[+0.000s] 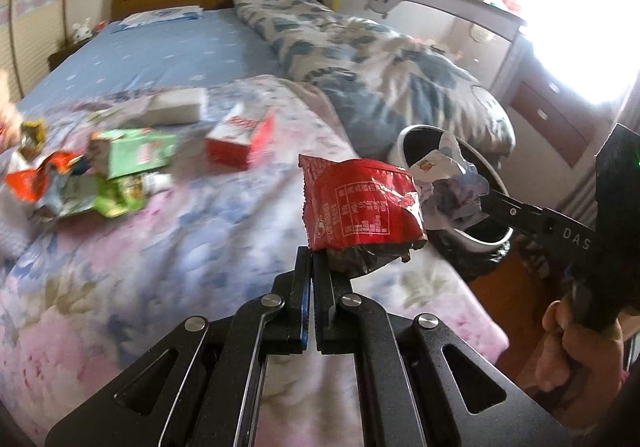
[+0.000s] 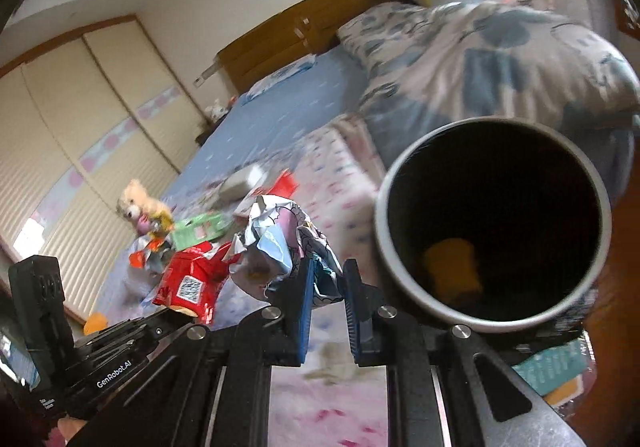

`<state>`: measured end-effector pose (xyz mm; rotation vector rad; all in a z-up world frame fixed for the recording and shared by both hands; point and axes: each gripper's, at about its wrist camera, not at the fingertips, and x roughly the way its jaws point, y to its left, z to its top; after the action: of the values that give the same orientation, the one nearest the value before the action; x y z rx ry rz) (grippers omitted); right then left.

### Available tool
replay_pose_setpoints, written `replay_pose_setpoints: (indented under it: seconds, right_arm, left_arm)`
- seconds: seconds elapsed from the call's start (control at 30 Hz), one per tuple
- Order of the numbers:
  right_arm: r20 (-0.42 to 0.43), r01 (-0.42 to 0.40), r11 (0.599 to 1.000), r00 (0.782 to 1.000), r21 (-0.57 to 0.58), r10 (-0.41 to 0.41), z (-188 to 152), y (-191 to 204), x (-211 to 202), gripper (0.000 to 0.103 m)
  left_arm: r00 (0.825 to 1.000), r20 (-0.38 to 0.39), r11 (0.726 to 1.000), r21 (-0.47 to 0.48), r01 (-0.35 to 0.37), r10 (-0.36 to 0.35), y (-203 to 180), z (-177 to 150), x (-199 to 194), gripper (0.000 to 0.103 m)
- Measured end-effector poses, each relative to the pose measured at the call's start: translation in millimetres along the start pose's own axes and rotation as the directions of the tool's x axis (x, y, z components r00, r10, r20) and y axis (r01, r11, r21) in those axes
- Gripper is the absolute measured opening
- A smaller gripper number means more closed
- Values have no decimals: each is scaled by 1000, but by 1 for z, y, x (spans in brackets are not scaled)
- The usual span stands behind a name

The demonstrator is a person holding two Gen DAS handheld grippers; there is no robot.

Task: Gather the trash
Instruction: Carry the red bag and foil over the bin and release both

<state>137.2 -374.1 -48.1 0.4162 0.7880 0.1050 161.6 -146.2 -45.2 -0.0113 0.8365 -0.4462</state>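
Observation:
My left gripper (image 1: 312, 259) is shut on a red snack bag (image 1: 360, 211) and holds it above the bed's right edge. My right gripper (image 2: 325, 275) is shut on a crumpled pale blue-and-white wrapper (image 2: 280, 243), held just left of the round grey trash bin (image 2: 492, 227). In the left wrist view the right gripper (image 1: 486, 199) holds that wrapper (image 1: 452, 183) over the bin's rim (image 1: 480, 243). The red bag also shows in the right wrist view (image 2: 192, 287). A yellow item (image 2: 456, 267) lies inside the bin.
Several pieces of trash lie on the floral blanket (image 1: 180, 239): a red-white box (image 1: 240, 143), a green box (image 1: 136, 155), a white box (image 1: 176, 107), torn wrappers (image 1: 60, 187). A teddy bear (image 2: 140, 207) sits at the left. A rolled duvet (image 1: 380, 71) lies behind the bin.

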Motion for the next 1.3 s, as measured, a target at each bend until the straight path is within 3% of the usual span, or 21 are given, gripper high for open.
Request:
replay_pose_setpoints:
  seconds: [0.3, 0.67, 1.3]
  right_arm:
    - [45, 85, 994, 995, 70, -88, 5, -51, -32, 15]
    - [45, 154, 983, 986, 103, -159, 14, -86, -38, 15]
    - [-9, 203, 975, 979, 89, -203, 33, -111, -18, 16]
  left_arm:
    - [1000, -11, 996, 81, 28, -27, -48, 17, 17, 1]
    - [999, -27, 987, 152, 46, -42, -94, 36, 41, 1]
    - [996, -87, 982, 185, 44, -28, -121, 53, 83, 1]
